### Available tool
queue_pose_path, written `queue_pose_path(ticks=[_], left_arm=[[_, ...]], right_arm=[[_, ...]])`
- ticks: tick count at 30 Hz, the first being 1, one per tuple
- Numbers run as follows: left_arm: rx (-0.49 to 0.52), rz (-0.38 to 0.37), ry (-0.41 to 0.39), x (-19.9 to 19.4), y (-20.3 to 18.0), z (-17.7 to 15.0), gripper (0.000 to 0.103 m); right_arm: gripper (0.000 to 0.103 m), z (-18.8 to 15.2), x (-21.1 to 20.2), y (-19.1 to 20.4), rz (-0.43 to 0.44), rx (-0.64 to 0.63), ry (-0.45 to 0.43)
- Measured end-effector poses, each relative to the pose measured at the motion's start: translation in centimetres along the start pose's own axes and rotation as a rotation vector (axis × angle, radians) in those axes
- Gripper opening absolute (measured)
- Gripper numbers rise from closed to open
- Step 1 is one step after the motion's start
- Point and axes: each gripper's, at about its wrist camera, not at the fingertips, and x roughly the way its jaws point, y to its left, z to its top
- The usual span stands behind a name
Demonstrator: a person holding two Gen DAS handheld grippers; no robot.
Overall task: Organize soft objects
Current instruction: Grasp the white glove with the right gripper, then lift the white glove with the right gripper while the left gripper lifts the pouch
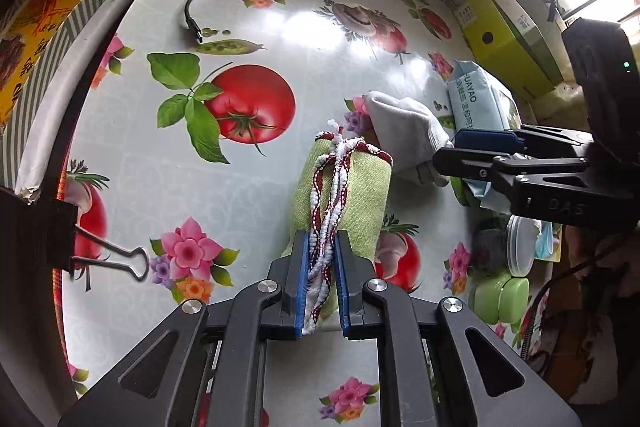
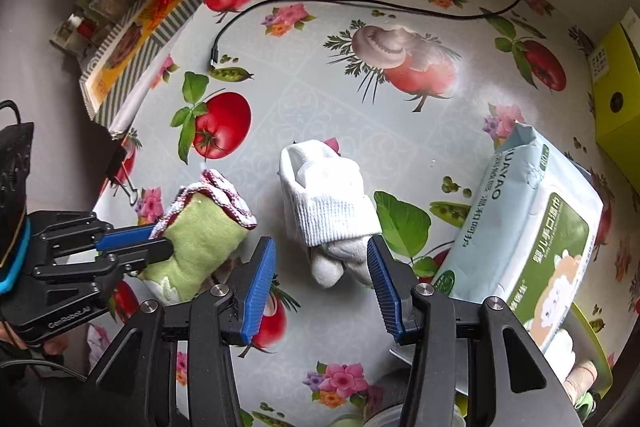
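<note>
Both tools point steeply down at the fruit-and-flower patterned surface (image 2: 320,115): the left hand-held gripper (image 1: 322,267) is clamped on the red-and-white trimmed edge of one folded green cloth (image 1: 344,195), while the right hand-held gripper (image 2: 322,277) stands with its jaws apart over one rolled white sock (image 2: 328,203), its pads clear of it. The cloth lies just left of the sock in the right wrist view, and one pale blue wipes pack (image 2: 532,227) printed "UAYAO" lies to the sock's right. One black cable (image 2: 360,3) curves across the far side, one yellow-green box (image 2: 616,99) stands at the right edge, and the left tool's body reads "GenRobot.AI".
</note>
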Motion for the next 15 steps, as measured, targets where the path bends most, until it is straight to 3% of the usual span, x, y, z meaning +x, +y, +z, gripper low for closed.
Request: queue_pose_path(ticks=[6,7,9,11,15], left_arm=[[-0.021,0.004,-0.005,-0.2,0.6,0.4,0.013],[-0.023,0.003,-0.004,-0.2,0.6,0.4,0.013],[-0.023,0.004,-0.002,-0.2,0.4,0.5,0.013],[-0.019,0.004,0.000,-0.2,0.2,0.5,0.013],[-0.016,0.001,0.002,-0.1,-0.2,0.8,0.013]], right_arm=[[0.047,0.9,2.0,-0.5,-0.008,0.028,0.053],[0.044,0.9,2.1,-0.7,-0.007,0.038,0.052],[0.026,0.9,1.9,-0.9,-0.006,0.053,0.044],[0.019,0.7,1.4,-1.0,0.004,0.062,0.027],[0.014,0.1,0.0,-1.0,0.011,0.077,-0.014]])
